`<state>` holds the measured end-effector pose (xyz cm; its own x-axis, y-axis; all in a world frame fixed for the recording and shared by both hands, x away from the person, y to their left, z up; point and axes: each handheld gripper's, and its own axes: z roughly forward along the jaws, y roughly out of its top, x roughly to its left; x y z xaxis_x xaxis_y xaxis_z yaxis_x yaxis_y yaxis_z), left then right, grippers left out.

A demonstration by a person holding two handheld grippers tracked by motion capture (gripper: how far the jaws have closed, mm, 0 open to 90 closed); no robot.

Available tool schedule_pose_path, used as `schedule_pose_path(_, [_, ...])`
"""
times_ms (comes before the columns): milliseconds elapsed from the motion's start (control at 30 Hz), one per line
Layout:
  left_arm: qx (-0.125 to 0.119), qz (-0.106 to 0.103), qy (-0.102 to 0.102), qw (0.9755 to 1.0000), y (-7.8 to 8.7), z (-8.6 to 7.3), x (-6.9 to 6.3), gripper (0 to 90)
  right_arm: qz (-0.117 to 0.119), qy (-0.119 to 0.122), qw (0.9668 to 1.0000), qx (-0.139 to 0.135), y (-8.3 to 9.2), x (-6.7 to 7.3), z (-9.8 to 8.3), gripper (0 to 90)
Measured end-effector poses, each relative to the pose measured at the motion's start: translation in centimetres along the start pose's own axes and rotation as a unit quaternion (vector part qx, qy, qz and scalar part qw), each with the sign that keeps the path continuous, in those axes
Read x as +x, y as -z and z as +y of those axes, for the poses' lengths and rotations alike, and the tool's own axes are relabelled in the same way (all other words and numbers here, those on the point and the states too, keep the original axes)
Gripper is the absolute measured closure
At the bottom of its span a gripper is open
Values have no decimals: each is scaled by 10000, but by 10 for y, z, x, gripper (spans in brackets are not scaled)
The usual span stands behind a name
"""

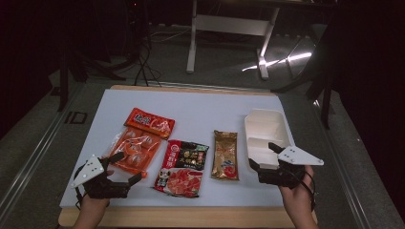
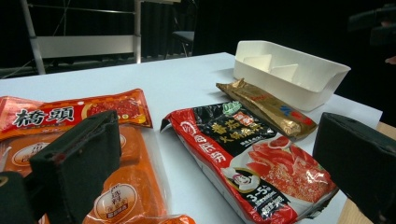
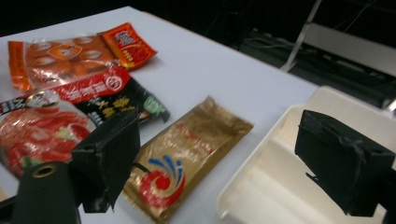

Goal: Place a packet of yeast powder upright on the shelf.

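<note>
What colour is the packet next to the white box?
The packet is shiny gold with a red and blue swirl, clearest in the right gripper view.

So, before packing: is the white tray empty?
Empty: the tray shows bare white compartments, and all the packets lie on the table beside it.

Room is sitting mostly dark; a grey floor (image 1: 224, 67) is catching a bright streak of light (image 1: 282, 60) at the far right. A white metal table frame (image 1: 229, 28) is standing beyond the work table (image 1: 200, 102), whose white top is lying on a wooden edge, and black cables (image 1: 143, 67) are trailing across the floor at far left.
</note>
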<state>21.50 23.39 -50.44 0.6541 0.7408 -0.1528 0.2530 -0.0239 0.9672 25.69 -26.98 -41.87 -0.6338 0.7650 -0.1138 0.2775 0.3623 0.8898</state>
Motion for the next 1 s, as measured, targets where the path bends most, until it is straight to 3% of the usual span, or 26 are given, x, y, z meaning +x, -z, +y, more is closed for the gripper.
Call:
schedule_pose_path(233, [14,-20,15,10000,-1,0,-1,17,-135,23,9999,48,-2,-3,20,135])
schedule_pose_path(300, [52,-33,-2,10000,-2,-1,0,17,32,-16,10000,75,-9,-6,36,121])
schedule_pose_path(367, [40,-36,9,10000,-2,-1,0,17,-30,35,9999,127,-14,-8,43,107])
schedule_pose_path(433, [45,-40,8,10000,-2,-1,0,17,67,0,9999,129,-18,-10,49,102])
schedule_pose_path(600, [69,-58,1,10000,-2,-1,0,17,-6,126,9998,128,-28,-12,58,94])
schedule_pose_path(767, [76,-78,39,9999,-3,-1,0,17,84,254,9994,231,-45,-14,68,95])
schedule_pose_path(1000, [104,-94,22,9999,-3,-1,1,17,137,254,9987,408,-67,-16,81,104])
